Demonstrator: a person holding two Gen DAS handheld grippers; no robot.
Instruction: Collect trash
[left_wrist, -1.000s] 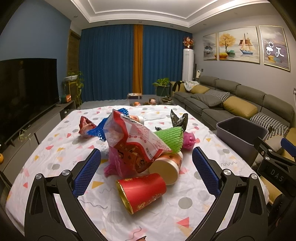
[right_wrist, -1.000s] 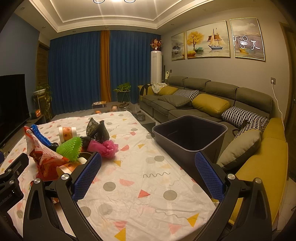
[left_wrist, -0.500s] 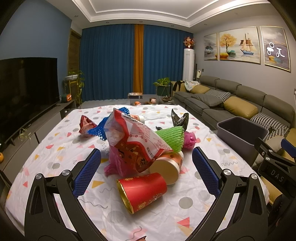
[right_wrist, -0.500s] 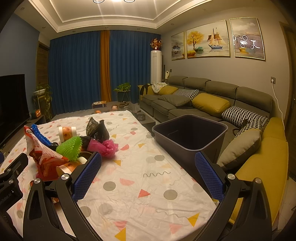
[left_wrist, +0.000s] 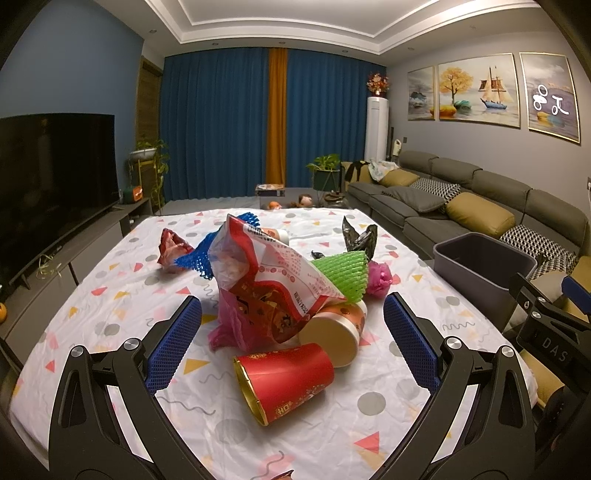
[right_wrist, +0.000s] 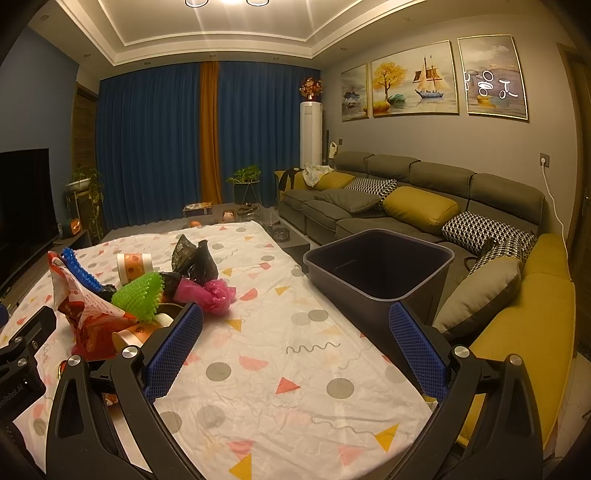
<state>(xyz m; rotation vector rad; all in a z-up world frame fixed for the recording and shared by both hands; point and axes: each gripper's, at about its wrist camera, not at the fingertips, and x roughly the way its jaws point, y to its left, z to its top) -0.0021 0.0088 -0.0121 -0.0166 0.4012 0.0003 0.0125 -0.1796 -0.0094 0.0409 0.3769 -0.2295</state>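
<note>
Trash (left_wrist: 280, 291) sits piled mid-table at 12 o'clock from the left gripper (left_wrist: 291, 341), both claws spread wide and empty, so I'd pinch the red cup (left_wrist: 286, 380) first, then swing toward the bin (right_wrist: 380, 273) at 2 o'clock.

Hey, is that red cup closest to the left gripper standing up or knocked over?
Knocked over. The red cup lies on its side on the tablecloth, its gold-rimmed mouth facing the camera's left, between the open left gripper fingers.
</note>
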